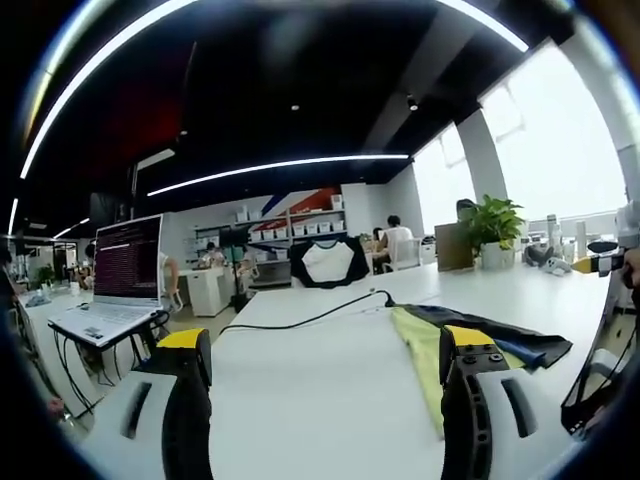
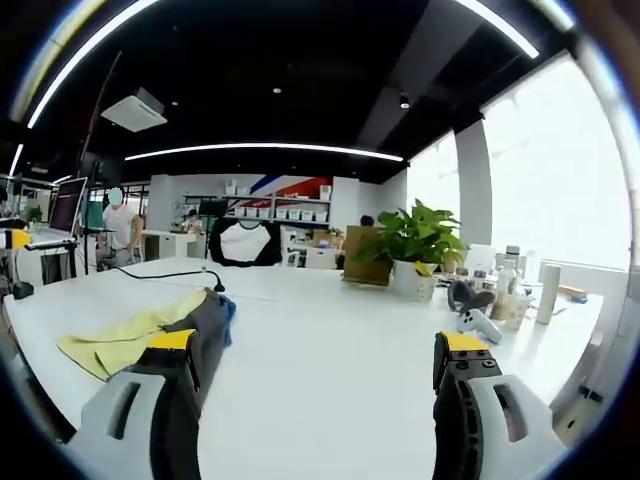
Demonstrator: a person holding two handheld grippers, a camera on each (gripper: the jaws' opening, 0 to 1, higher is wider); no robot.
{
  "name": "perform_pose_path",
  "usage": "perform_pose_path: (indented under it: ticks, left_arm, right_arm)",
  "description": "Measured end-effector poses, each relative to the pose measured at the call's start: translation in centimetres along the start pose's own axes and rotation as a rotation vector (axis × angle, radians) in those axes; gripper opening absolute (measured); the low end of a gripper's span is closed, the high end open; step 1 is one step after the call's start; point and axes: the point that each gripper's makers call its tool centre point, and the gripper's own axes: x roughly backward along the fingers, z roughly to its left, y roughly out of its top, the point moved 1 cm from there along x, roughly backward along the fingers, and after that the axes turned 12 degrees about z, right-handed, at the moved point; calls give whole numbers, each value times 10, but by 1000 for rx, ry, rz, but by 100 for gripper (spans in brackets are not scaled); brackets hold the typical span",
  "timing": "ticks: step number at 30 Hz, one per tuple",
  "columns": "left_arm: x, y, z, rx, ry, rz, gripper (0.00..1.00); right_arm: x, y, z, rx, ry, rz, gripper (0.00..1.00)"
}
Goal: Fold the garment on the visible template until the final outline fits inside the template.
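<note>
Now both grippers hang above the white table (image 1: pixel 330 400) with their jaws wide apart and nothing between them. From the left gripper (image 1: pixel 325 385) view, the yellow and dark garment (image 1: pixel 470 345) lies crumpled on the table, just behind the right jaw. From the right gripper (image 2: pixel 315 385) view, the same garment (image 2: pixel 150 330) lies at the left, partly behind the left jaw. A black cable (image 1: pixel 310 320) runs across the table to the garment. A potted plant (image 2: pixel 415 250) stands further back, and an open laptop (image 1: pixel 120 275) sits on a side desk.
</note>
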Motion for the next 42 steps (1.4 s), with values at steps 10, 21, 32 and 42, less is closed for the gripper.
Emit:
perform_pose_path:
  ticks: [10,21,32,42]
  left_arm:
    - [-2,-2,-4,0,-8,9,100]
    - [-6,-2,-13,-9,-30,11,100]
    - [-13,1,-58,-57,-141,2,100]
    - [-15,16,-102,-113,-282,-98,100]
  right_arm:
    - [1,-1,-4,-16,-11,4,100]
    - [0,-4,-7,-24,-11,17,100]
    - [0,-4,-6,-22,-3,19,100]
    - [-1,-6,-12,-31,-40,28,100]
